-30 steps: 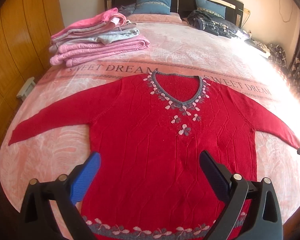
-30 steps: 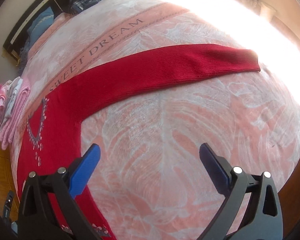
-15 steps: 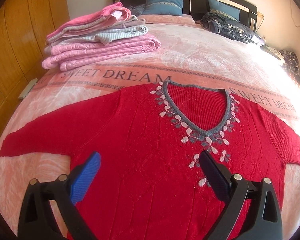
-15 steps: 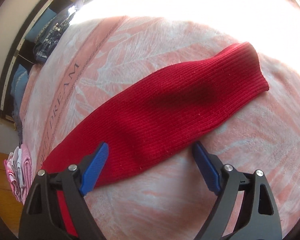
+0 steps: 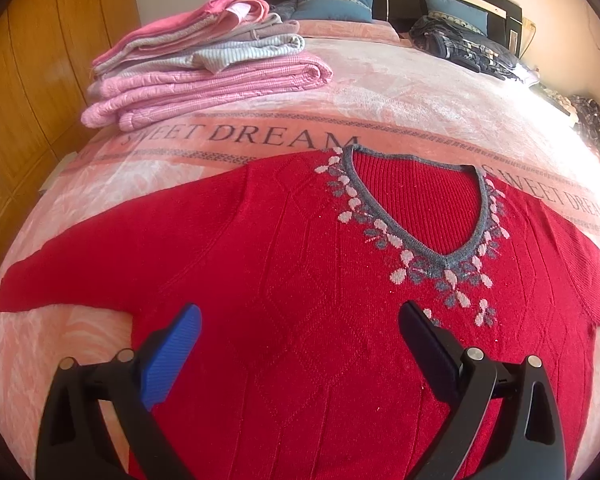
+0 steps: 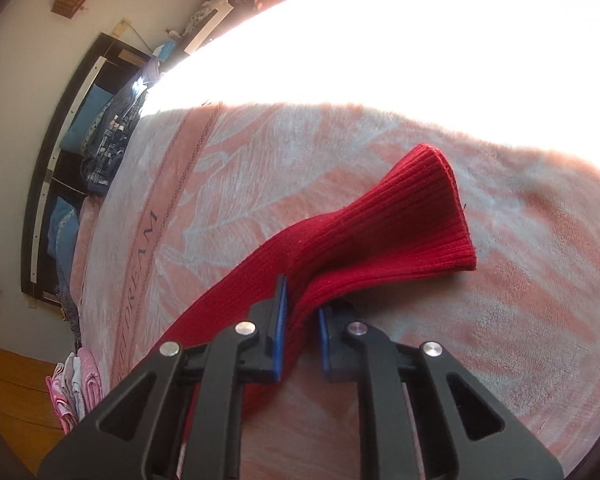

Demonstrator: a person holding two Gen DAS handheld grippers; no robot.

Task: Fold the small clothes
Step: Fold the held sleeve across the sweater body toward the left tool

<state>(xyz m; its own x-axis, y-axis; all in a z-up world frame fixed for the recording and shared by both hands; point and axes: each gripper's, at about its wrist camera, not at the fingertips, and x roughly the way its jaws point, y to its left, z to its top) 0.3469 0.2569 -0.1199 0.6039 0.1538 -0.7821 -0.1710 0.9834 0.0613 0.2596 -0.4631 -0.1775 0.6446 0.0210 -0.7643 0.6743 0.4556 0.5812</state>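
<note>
On the pink "SWEET DREAM" bed blanket (image 5: pixel 400 92), our right tongs (image 6: pixel 300 320) have just clamped the red knitted sweater (image 5: pixel 300 280)'s sleeve (image 6: pixel 400 232); left tongs (image 5: pixel 300 344) gape empty, so sleeve-folding can begin

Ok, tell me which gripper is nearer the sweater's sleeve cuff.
Right. The right gripper is shut on the sleeve just short of the cuff; the left gripper hovers open over the sweater's chest.
</note>
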